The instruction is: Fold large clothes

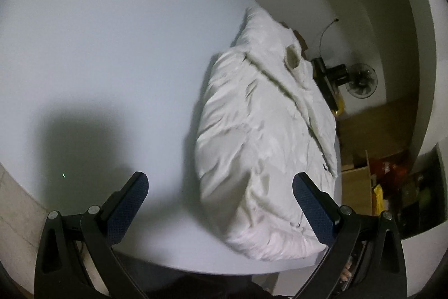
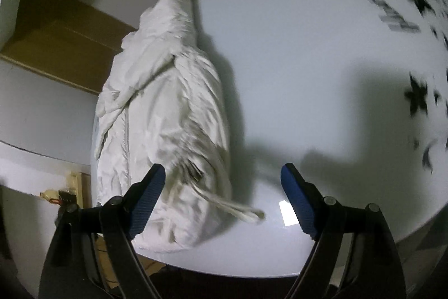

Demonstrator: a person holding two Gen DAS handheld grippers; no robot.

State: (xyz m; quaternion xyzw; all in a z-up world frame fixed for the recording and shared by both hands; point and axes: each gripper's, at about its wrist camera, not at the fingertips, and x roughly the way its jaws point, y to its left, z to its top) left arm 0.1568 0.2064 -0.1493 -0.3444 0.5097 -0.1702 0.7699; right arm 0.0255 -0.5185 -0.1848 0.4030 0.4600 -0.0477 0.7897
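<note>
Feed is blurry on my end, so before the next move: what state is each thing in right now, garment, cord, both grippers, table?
White garment: bunched into a long, rumpled bundle, lying along the table's edge, held by neither gripper.
Drawstring: loose, trailing from the bundle onto the table.
Left gripper: open, nothing between its pads.
Right gripper: open, above the drawstring end, gripping nothing.
White table: mostly bare.

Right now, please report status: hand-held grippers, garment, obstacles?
Left hand-held gripper open, empty. Right hand-held gripper open, empty. White garment bundled on table. Nothing blocking.
</note>
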